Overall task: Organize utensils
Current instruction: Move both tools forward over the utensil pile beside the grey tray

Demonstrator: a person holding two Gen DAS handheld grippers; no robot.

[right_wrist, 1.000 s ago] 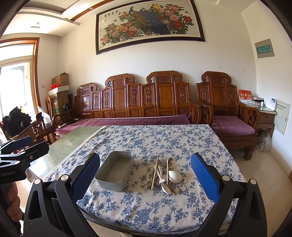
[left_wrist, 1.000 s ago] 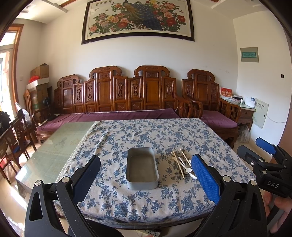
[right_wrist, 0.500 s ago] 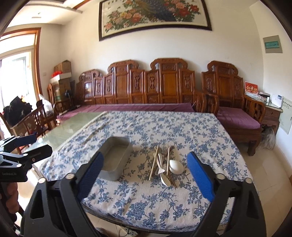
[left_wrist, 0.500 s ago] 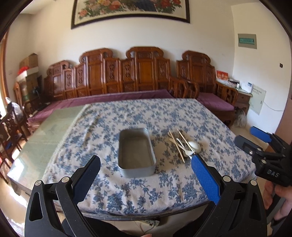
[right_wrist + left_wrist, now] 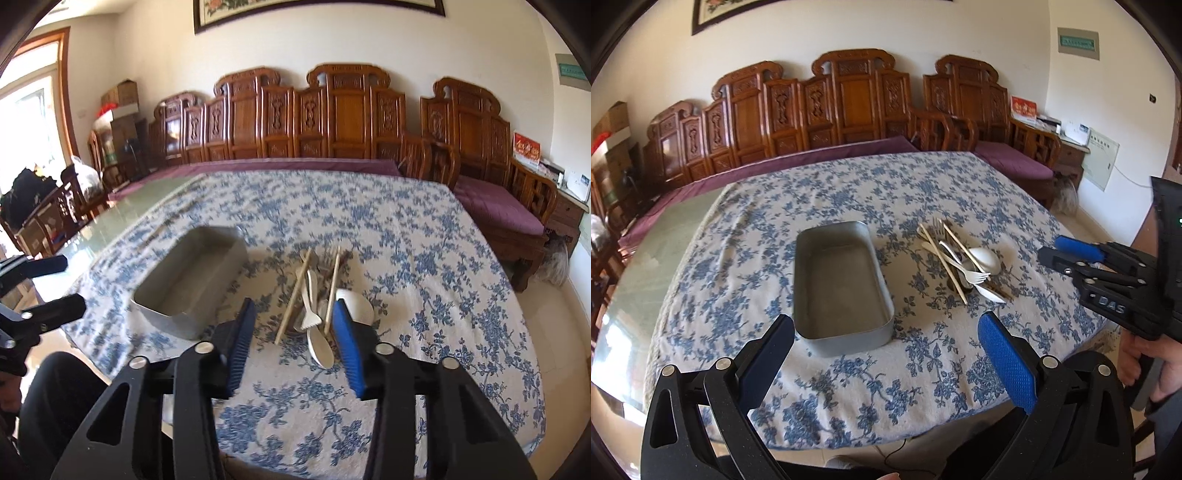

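Observation:
An empty grey metal tray (image 5: 842, 284) sits on the blue-flowered tablecloth (image 5: 849, 192); it also shows in the right wrist view (image 5: 192, 284). To its right lies a pile of utensils (image 5: 960, 258): chopsticks, forks, white plastic spoons and a white ceramic spoon (image 5: 354, 304). My left gripper (image 5: 886, 332) is open and empty, hovering near the tray's front edge. My right gripper (image 5: 293, 317) is partly open and empty, its fingers on either side of the near end of the utensil pile (image 5: 314, 295). The right gripper also shows in the left wrist view (image 5: 1071, 254).
A carved wooden bench (image 5: 849, 107) with purple cushions stands behind the table. Bare glass tabletop (image 5: 661, 251) lies left of the cloth. Wooden chairs (image 5: 48, 218) stand at the far left. A side cabinet (image 5: 569, 206) is at the right.
Both grippers have moved forward and down toward the table. The right gripper's jaws have narrowed and now sit around the near end of the utensil pile.

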